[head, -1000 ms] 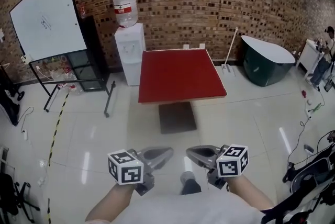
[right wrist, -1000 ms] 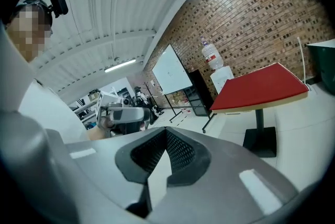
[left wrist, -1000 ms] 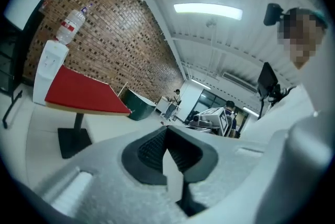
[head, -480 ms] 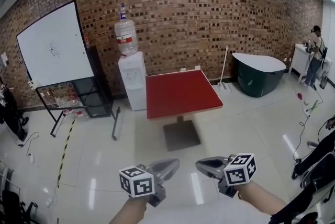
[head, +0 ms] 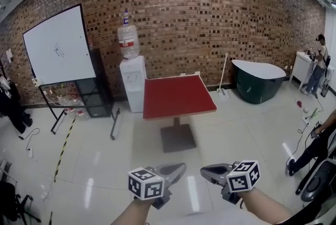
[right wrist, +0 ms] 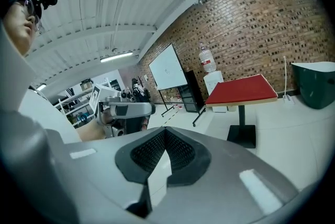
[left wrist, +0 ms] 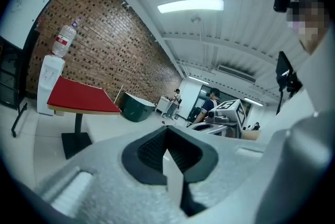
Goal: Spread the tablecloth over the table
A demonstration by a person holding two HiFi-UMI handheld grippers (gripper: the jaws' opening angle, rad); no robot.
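Observation:
A square table with a red top (head: 177, 95) stands on a dark pedestal by the brick wall, several steps ahead of me. It shows at the left in the left gripper view (left wrist: 78, 94) and at the right in the right gripper view (right wrist: 242, 89). Whether the red surface is a cloth I cannot tell. My left gripper (head: 181, 167) and right gripper (head: 205, 170) hang side by side low in the head view, far from the table. Each is shut with nothing between its jaws (left wrist: 167, 136) (right wrist: 165, 136).
A water dispenser (head: 131, 82) stands left of the table, beside a whiteboard (head: 58, 45) and a black rack (head: 86, 95). A dark green tub (head: 257, 79) and a mop (head: 224, 74) lie to the right. A person (head: 317, 55) stands at the far right. Striped tape (head: 63, 145) crosses the floor.
The head view has tilted up, showing more wall and ceiling, and the table looks smaller. Both grippers have shifted a little right in the frame, still shut and side by side.

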